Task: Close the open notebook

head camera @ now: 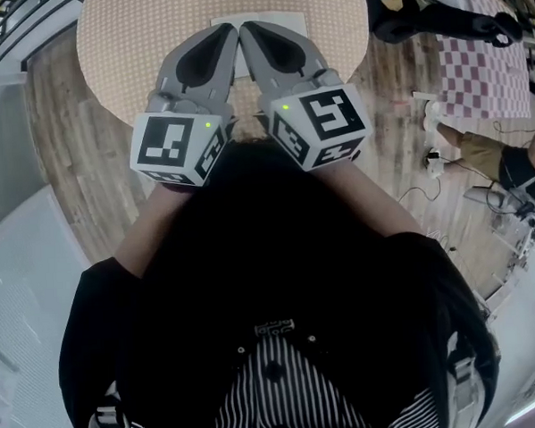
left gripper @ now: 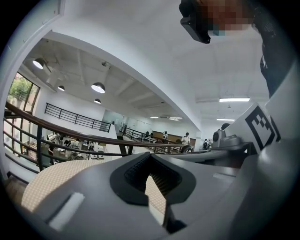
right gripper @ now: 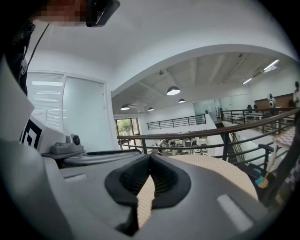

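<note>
Looking down in the head view, the left tongs [head camera: 228, 33] and the right tongs [head camera: 251, 32] lie side by side. Their bodies touch and their tips aim across the round woven surface [head camera: 125, 46]. The notebook [head camera: 286, 20] lies pale and flat toward the middle of the surface, well in from its near edge and straight ahead of the tips. The tongs cover most of it. Only its far edge and a sliver between the two bodies show, so I cannot tell whether it lies open or whether the tips touch it. Pairing the tongs like this probably brings both to the pages together, one for each side.

In the left gripper view the jaws meet at the tips with nothing between them. Only a narrow slit lower down shows the woven surface. The notebook is out of sight here, and a dark railing [left gripper: 70, 131] runs beyond the surface's far edge.

The right gripper view shows the same: jaws together, empty, woven surface in the slit. Keeping them shut likely gives blunt tips for nudging or slipping under a cover, not pinching it.
</note>
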Tool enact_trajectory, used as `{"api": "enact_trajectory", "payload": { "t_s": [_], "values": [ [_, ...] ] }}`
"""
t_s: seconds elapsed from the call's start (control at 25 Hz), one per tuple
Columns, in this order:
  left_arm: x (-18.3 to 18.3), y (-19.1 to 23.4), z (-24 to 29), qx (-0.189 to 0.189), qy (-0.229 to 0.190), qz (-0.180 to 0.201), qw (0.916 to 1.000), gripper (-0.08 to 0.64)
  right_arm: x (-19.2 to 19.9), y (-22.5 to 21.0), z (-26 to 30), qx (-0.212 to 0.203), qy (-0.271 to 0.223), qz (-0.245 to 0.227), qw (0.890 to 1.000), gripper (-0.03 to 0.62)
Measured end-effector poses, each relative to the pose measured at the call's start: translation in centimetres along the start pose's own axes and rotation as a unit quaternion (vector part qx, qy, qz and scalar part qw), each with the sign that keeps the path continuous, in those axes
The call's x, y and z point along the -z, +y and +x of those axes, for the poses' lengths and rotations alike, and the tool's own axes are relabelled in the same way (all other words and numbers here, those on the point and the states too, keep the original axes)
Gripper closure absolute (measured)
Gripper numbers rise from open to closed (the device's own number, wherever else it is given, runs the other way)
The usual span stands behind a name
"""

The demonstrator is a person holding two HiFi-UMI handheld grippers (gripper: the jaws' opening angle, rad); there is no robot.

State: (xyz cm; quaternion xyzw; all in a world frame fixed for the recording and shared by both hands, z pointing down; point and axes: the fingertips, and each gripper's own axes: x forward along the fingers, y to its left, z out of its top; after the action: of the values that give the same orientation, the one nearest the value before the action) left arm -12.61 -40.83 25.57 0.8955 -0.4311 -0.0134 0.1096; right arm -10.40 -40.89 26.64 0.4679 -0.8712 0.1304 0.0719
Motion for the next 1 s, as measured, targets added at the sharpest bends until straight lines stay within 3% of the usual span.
{"api": "enact_trajectory", "payload": {
  "t_s": [0.2,0.36,1.0],
  "values": [
    [0.8,1.6,1.4,0.032,0.005,-0.033,0.9989,0.561,0.2,-0.3,1.2,0.025,0.020,-0.011,0.999,0.591],
    [0.9,2.6,1.9,0.043,0.007,-0.023,0.9988,0.561,0.9,-0.6,2.4,0.026,0.030,0.000,0.999,0.591],
    [1.7,3.1,6.3,0.001,0.024,-0.017,0.9996,0.561,1.0,-5.1,4.7,-0.027,0.042,0.014,0.999,0.591]
  ]
}}
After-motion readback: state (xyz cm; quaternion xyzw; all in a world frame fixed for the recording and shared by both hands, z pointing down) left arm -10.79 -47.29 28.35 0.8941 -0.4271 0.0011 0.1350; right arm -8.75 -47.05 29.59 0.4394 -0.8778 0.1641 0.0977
